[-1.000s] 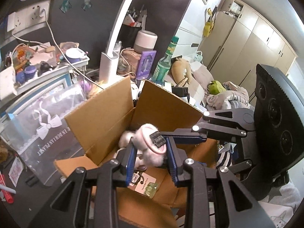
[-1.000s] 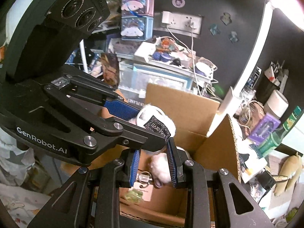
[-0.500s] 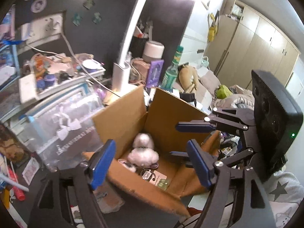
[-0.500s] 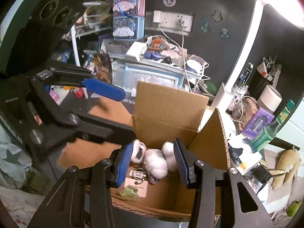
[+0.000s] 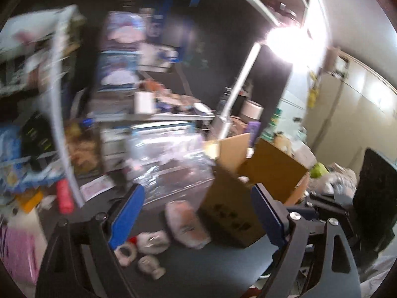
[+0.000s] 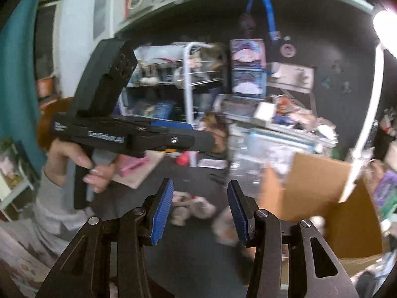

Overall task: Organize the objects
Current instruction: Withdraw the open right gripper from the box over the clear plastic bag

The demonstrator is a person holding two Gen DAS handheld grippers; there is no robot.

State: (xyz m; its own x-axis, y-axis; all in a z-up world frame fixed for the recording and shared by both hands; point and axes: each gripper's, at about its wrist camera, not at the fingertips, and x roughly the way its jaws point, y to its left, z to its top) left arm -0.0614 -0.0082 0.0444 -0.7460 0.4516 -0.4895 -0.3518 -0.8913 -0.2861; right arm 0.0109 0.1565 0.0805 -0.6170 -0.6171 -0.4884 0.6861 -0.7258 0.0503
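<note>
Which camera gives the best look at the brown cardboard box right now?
The left wrist view. It shows the brown cardboard box nearly whole: raised flaps, a dark printed side wall and its base on the dark desk. The right wrist view shows only blurred flaps and one side, cut off at the frame's right edge.

Almost nothing here can be read. The one real mark is white lettering along the side of the black body of the left tongs (image 6: 158, 134), seen from the right wrist; it is smeared, and looks like "GenRobot.AI". The cardboard box (image 5: 230, 213) carries a row of dark printed marks low on its near face, too blurred to make out.
</note>
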